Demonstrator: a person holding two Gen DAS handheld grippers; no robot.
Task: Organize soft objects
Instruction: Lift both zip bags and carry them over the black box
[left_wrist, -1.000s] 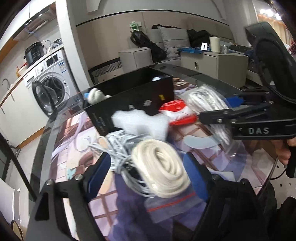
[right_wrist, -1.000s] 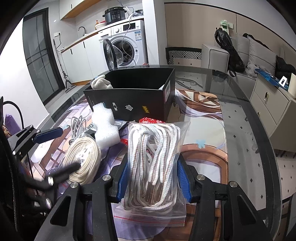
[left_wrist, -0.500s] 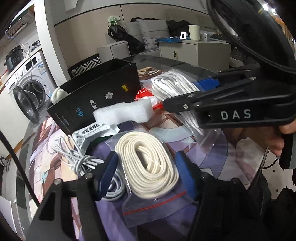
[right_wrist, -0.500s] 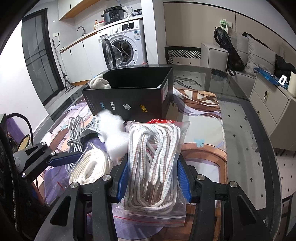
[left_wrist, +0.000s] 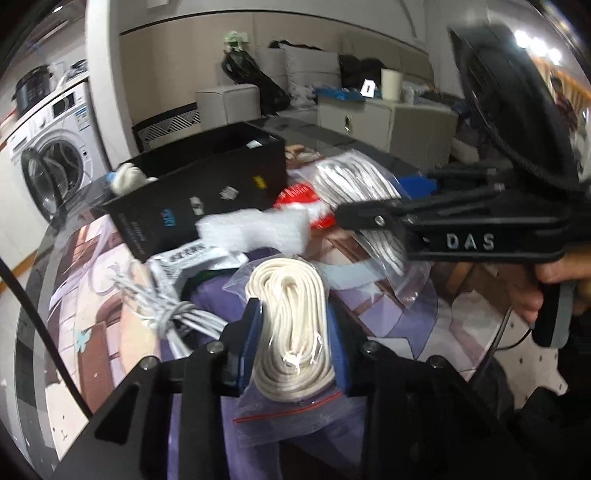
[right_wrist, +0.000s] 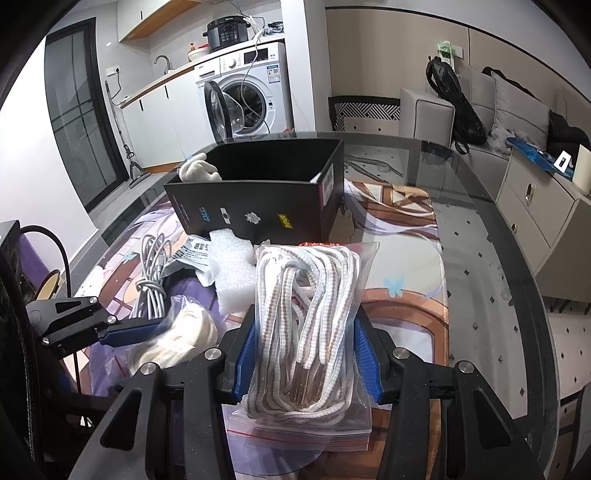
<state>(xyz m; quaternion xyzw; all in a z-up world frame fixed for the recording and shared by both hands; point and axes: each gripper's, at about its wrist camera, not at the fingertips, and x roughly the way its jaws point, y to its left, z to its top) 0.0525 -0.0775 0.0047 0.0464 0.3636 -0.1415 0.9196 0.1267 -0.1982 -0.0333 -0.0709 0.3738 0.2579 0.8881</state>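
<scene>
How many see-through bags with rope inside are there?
2. One bag of cream cord is squeezed in the left gripper. One bag of striped white rope is squeezed in the right gripper. More could hide inside the black box.

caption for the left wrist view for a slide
Left gripper clamps a bagged cream cord coil on the table, black box behind.

A home: washing machine (right_wrist: 255, 92), sofa (right_wrist: 491, 107), glass table (right_wrist: 480, 229).
</scene>
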